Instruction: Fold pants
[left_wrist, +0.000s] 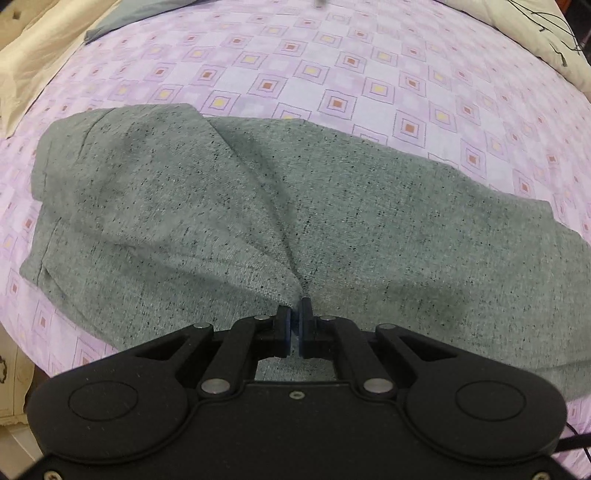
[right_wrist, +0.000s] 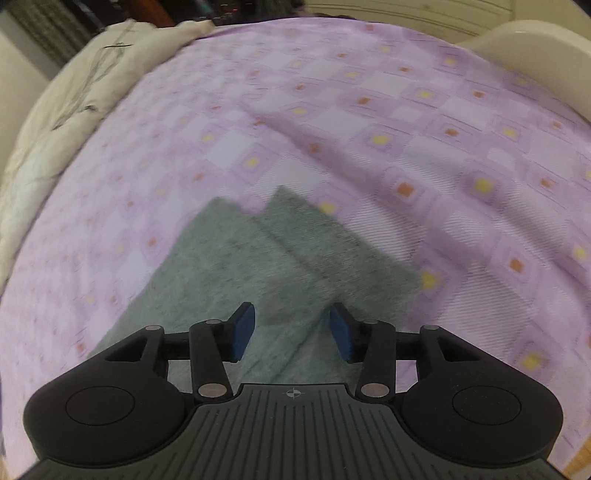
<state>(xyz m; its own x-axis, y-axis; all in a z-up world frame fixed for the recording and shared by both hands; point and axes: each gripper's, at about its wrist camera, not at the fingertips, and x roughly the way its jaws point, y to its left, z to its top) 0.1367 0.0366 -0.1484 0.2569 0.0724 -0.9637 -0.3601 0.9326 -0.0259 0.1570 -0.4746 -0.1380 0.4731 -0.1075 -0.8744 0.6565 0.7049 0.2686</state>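
So, left gripper: jaws pressed nearly together, pinching a corner of the grey pants right at the tips. Fabric bunches into a ridge running straight ahead from the jaws. A folded flap of the pants lies ahead and to the left of the jaws, its edge angling from the tips up to a far corner; the rest of the garment spreads ahead and to the right, lying flat. Pants are speckled grey knit, resting on a purple bedsheet with square patterns. Past the pants, far ahead-left of the jaws, a dark grey pillow edge shows, partly cut off. Far ahead-right, a cream quilt sits at the bed edge.

Right gripper: jaws spread wide, blue pads visible on both sides, nothing between them. It hovers over the pants; contact cannot be told, frame is motion-blurred. Directly ahead of the jaws the pants end in two stepped edges, looks like the leg ends, one layer offset over the other. The purple bedsheet surrounds the fabric ahead and to both sides, with a long wrinkle running ahead-right. A cream quilt lies far ahead-left of the jaws.
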